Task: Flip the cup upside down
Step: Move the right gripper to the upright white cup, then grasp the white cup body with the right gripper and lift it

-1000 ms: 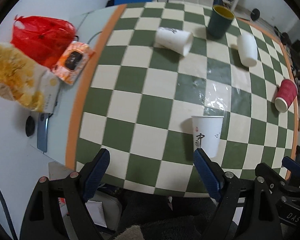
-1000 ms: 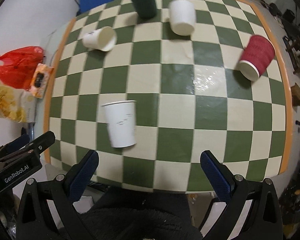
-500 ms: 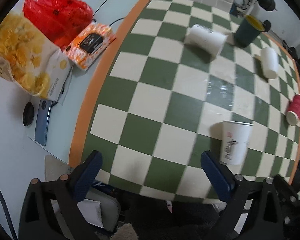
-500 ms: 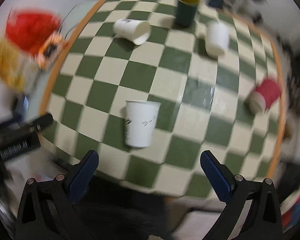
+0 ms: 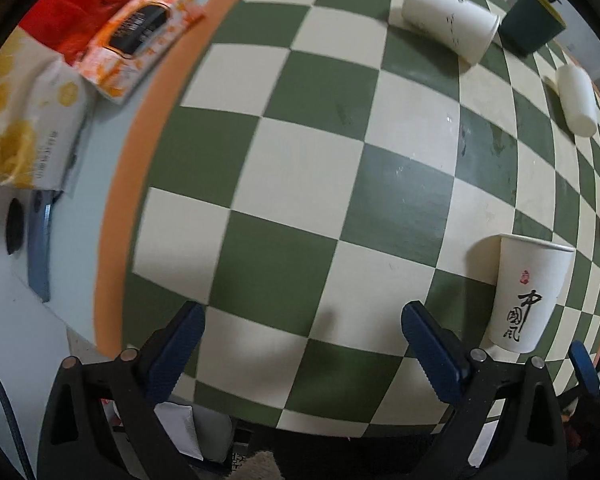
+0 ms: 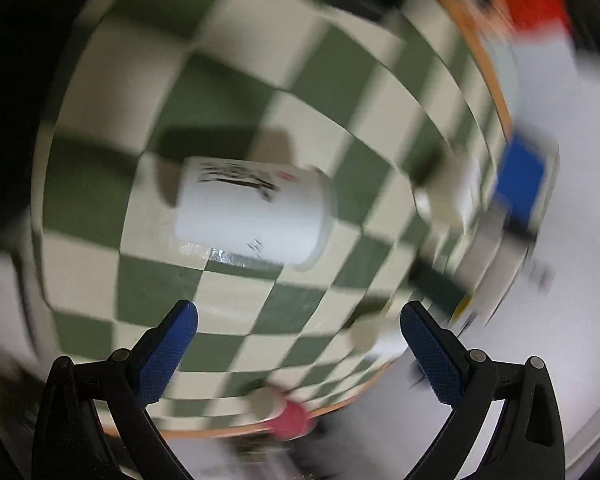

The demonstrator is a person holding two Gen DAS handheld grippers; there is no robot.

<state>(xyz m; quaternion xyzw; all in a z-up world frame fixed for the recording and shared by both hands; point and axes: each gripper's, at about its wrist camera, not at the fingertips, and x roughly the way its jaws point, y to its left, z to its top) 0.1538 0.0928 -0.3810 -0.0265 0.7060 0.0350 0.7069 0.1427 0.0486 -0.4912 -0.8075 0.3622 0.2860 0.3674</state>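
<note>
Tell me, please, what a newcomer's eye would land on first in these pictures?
Probably the green-and-cream checkered table, which fills both views. Next, the upright white paper cup with black calligraphy near the front edge, right of the left gripper. The right wrist view is smeared with motion blur, though the right gripper shows open jaws.

From the left wrist view I see a counter [image 5: 300, 168] covered in green and cream checks, edged by an orange border [image 5: 120, 216]. Beyond the border lies a pale grey-white surface [image 5: 4, 340]. Light glints faintly off the checks near the middle. My right wrist view is badly smeared; I can make out the same checked top, a blue panel [image 6: 520, 178] and pale surroundings [image 6: 580, 320], nothing finer.
</note>
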